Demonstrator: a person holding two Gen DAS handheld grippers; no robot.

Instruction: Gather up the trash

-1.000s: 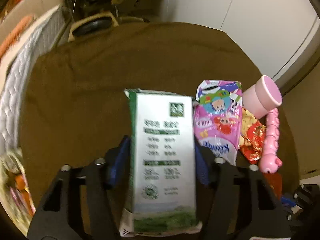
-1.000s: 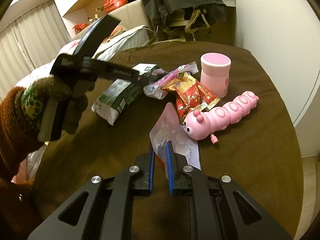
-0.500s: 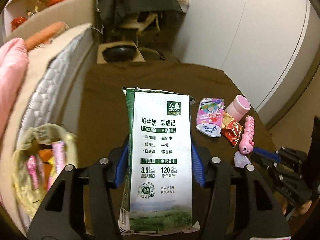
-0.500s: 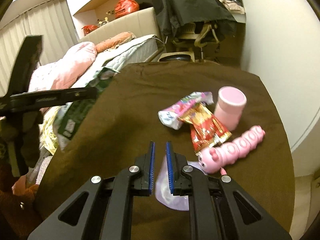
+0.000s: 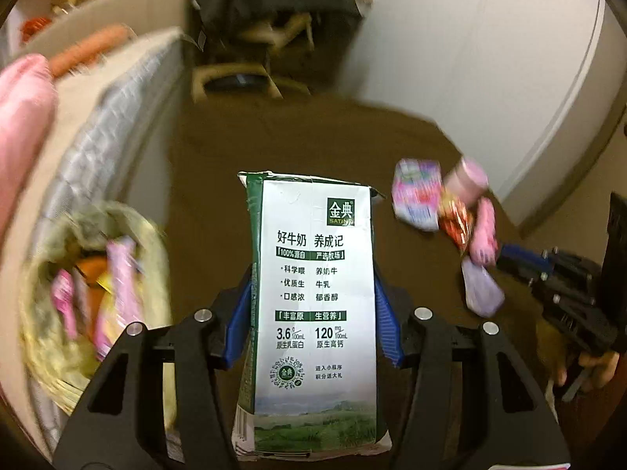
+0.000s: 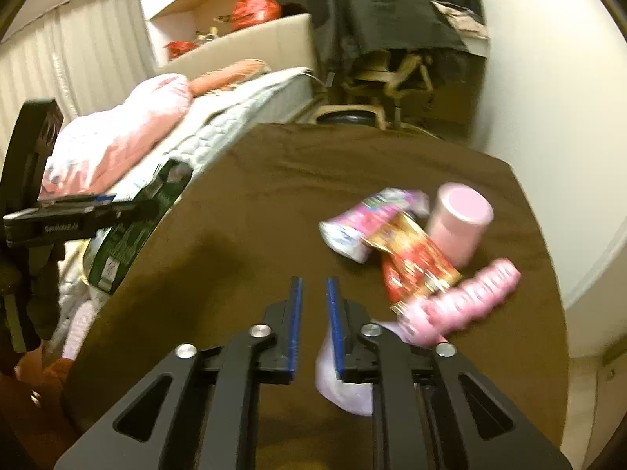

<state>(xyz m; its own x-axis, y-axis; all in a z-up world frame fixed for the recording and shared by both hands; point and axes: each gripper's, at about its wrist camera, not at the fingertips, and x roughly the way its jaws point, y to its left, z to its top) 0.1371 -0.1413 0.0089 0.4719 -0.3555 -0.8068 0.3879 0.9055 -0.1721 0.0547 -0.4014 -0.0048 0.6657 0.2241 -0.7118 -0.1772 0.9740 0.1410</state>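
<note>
Left gripper (image 5: 311, 305) clamps a milk carton (image 5: 313, 313) above the brown table (image 6: 274, 203); right gripper (image 6: 313, 313) hovers slightly open, holding nothing

The milk carton (image 5: 313, 309) is seen as coated paperboard with a smooth, faintly glossy printed face, creased at its top edge. The table (image 6: 313, 196) is covered in a brown cloth of matt, soft, velvety nap. The fingers (image 6: 294, 325) of the right gripper (image 6: 312, 325) are faced with ribbed blue pads, set on matt black plastic with small bright metal screw heads. The red snack wrapper (image 6: 415, 270) is rendered in shiny, crinkled foil, and the pink packet (image 6: 364, 219) in glossy film. The pink cup (image 6: 458, 223) and the caterpillar toy (image 6: 470, 297) appear as smooth plastic. The trash bag (image 5: 86, 301) off the table's left edge looks like thin, translucent yellowish plastic. The mattress (image 6: 235, 117) is shown in quilted, matt fabric.
</note>
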